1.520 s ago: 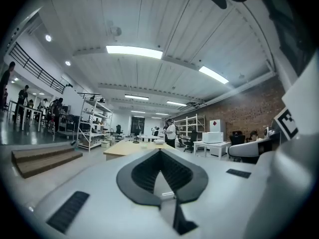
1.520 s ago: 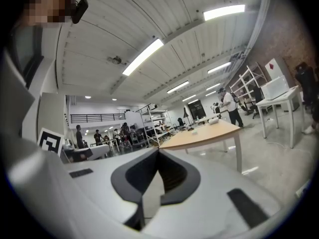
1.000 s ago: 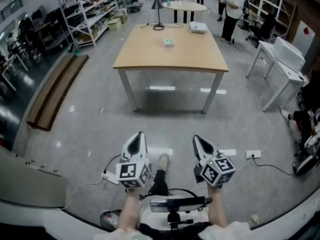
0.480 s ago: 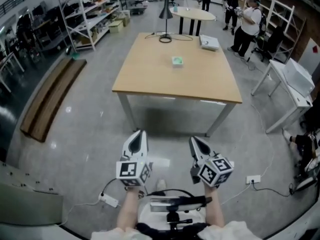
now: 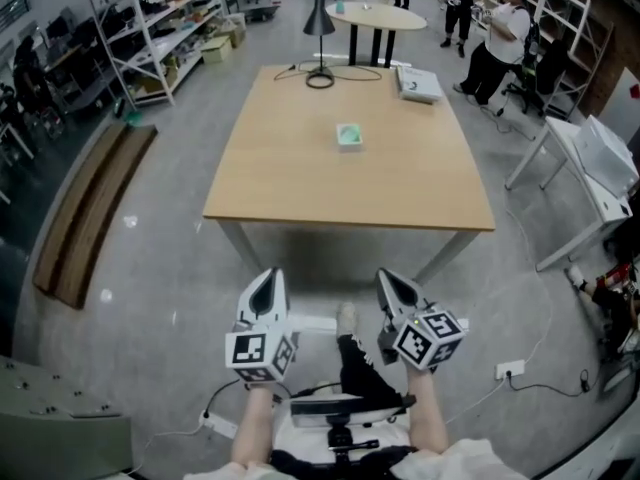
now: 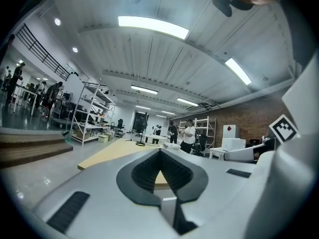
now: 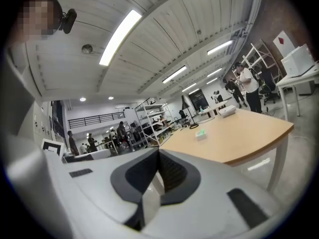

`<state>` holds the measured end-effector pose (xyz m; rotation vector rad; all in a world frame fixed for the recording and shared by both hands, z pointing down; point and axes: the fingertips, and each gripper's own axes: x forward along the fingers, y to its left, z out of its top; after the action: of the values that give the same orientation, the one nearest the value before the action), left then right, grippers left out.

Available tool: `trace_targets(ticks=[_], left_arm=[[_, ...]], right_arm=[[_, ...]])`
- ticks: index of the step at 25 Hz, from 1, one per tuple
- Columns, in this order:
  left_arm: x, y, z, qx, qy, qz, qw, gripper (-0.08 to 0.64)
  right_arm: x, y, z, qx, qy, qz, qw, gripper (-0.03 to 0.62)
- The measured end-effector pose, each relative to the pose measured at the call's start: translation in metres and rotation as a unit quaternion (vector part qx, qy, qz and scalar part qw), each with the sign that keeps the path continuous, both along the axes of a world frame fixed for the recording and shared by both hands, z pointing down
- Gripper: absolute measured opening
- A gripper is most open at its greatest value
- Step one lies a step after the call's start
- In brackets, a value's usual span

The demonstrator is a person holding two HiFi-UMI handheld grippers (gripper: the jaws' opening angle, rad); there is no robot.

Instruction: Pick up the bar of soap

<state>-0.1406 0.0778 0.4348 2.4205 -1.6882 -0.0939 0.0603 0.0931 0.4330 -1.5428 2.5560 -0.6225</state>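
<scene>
The bar of soap [image 5: 349, 135], a small green and white block, lies near the middle of the wooden table [image 5: 300, 188]. It also shows far off in the right gripper view as the soap [image 7: 200, 132] on the table [image 7: 244, 131]. Both grippers are held low over the floor, short of the table's near edge and well away from the soap. The left gripper [image 5: 269, 279] is shut with nothing in it, its jaws meeting in the left gripper view [image 6: 160, 157]. The right gripper [image 5: 393, 282] is shut and empty too [image 7: 158, 158].
A white box [image 5: 419, 84], a black lamp [image 5: 319, 23] and a coiled cable [image 5: 319, 80] sit at the table's far end. A wooden bench [image 5: 85, 218] lies left, shelves [image 5: 150, 28] beyond it. A white desk [image 5: 590, 163] stands right. People [image 5: 500, 38] stand by a round table [image 5: 375, 16].
The table has come closer and now fills more of the head view as the person walks toward it. Both grippers stay shut, side by side.
</scene>
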Motion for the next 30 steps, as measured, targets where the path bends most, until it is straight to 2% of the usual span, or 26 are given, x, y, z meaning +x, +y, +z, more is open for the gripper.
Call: trace_targets(ticks=[4, 9, 12, 14, 18, 25, 30], left_arm=[[0.017, -0.087, 0.005, 0.006, -0.014, -0.007, 0.9999, 0.005], [0.042, -0.218, -0.008, 0.014, -0.011, -0.021, 0.9996, 0.006], [0.059, -0.277, -0.026, 0.032, -0.020, -0.020, 0.9991, 0.006], [0.067, -0.310, -0.034, 0.036, -0.009, -0.024, 0.9990, 0.005], [0.084, -0.347, -0.031, 0.028, -0.020, -0.015, 0.9993, 0.005], [0.109, -0.397, -0.020, 0.013, -0.011, 0.015, 0.9997, 0.005], [0.120, -0.422, -0.011, -0.005, -0.007, 0.039, 0.9992, 0.005]], right_arm=[[0.017, -0.092, 0.007, 0.005, -0.009, -0.015, 1.000, 0.006], [0.030, -0.214, 0.003, 0.011, -0.009, -0.050, 0.999, 0.008], [0.034, -0.272, -0.002, 0.010, -0.003, -0.077, 0.997, 0.008], [0.039, -0.308, -0.004, 0.010, 0.001, -0.080, 0.997, 0.008], [0.053, -0.351, -0.004, 0.001, -0.004, -0.063, 0.998, 0.008], [0.072, -0.393, -0.002, -0.012, -0.004, -0.042, 0.999, 0.009], [0.077, -0.422, -0.001, -0.017, -0.021, -0.031, 0.999, 0.009]])
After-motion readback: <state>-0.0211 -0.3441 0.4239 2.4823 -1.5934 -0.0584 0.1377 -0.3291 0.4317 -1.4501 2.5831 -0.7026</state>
